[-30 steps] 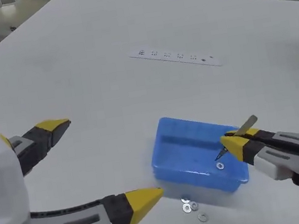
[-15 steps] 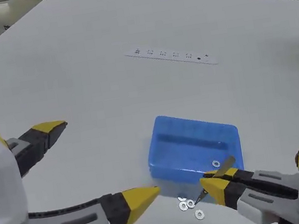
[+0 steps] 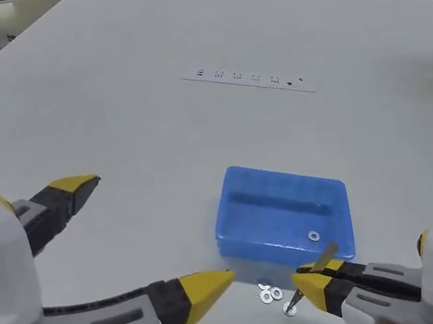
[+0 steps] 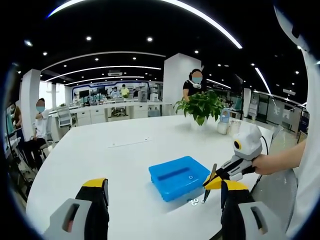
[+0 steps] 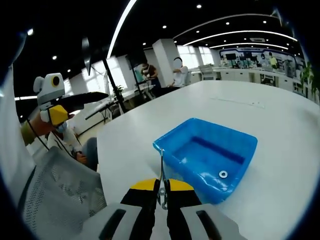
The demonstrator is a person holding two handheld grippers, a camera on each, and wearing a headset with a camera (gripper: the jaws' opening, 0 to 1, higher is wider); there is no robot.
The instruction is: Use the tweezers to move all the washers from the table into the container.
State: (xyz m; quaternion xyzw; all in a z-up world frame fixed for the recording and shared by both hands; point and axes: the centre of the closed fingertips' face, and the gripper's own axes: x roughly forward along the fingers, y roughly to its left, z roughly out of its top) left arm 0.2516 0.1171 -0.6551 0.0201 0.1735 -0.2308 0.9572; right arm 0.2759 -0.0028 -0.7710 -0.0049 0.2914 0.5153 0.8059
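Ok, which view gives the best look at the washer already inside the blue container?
The right gripper view: the washer lies large and sharp on the container floor. The head view shows it smaller, close to the container's front wall; the left gripper view shows it as a faint speck.

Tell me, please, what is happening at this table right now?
A person is working with a claw in each hand. The right claw is shut on the tweezers, whose tips point down at three washers lying on the table just in front of the blue container. Whether they grip one yet, I cannot tell. One washer already lies inside the container. The left claw is open, holds nothing and hangs apart on the left.
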